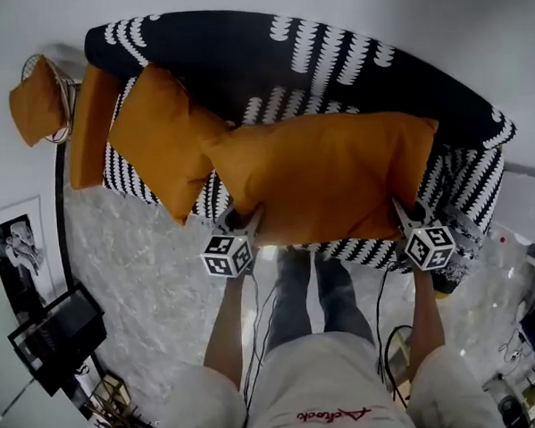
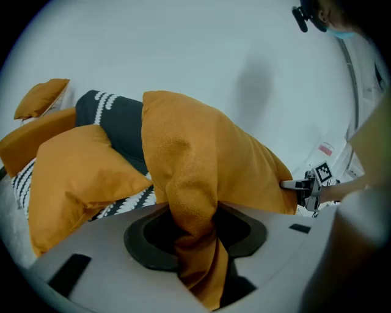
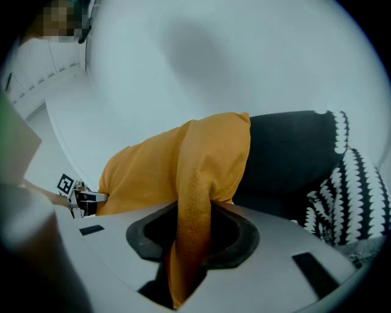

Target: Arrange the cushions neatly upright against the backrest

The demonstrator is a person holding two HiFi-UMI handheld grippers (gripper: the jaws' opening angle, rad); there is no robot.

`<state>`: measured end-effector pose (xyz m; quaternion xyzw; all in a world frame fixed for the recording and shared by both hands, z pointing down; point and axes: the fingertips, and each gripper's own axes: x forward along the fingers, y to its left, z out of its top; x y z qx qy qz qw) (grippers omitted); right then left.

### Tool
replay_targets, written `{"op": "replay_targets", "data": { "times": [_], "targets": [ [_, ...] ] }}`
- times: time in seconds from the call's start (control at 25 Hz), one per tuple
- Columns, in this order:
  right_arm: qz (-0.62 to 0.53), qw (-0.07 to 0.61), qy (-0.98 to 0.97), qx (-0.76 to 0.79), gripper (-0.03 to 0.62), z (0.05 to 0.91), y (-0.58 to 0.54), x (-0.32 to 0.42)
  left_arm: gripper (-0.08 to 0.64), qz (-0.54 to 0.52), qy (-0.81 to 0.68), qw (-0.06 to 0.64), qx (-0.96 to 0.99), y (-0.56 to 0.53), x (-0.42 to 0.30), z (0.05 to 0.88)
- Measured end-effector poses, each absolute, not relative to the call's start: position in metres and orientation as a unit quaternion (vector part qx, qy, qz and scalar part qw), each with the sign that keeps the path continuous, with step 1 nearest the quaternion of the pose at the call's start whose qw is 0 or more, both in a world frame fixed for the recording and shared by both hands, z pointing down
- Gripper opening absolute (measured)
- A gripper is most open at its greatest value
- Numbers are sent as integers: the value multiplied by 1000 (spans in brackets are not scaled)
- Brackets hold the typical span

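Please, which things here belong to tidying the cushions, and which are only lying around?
For the job: large orange cushion, gripped by left tongs and right tongs; middle cushion; end cushion; sofa backrest.

Lying about: framed picture and black frame, both on the floor.

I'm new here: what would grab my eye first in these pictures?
A big orange cushion is held up over the black-and-white sofa, its lower corners pinched by the left gripper and the right gripper. Left of it, a second orange cushion lies tilted on the seat.
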<state>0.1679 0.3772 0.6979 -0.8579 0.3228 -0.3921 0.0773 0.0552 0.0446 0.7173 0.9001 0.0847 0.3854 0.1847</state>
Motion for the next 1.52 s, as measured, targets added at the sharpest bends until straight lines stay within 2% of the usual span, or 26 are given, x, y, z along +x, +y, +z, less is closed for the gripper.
{"op": "replay_targets", "data": {
  "times": [0.2, 0.44, 0.72, 1.0, 1.52],
  "targets": [
    [-363, 98, 230, -898, 135, 671, 463, 149, 176, 377, 175, 164, 895, 115, 102, 706],
    [-354, 117, 146, -916, 135, 668, 556, 113, 176, 382, 250, 149, 877, 205, 122, 709],
    [-353, 135, 113, -919, 135, 673, 586, 94, 176, 389, 277, 139, 868, 236, 128, 711],
    [-333, 134, 143, -922, 137, 683, 568, 156, 178, 372, 251, 138, 883, 215, 172, 710],
    [-308, 132, 156, -929, 161, 690, 557, 309, 200, 330, 234, 135, 905, 196, 314, 703]
  ]
}}
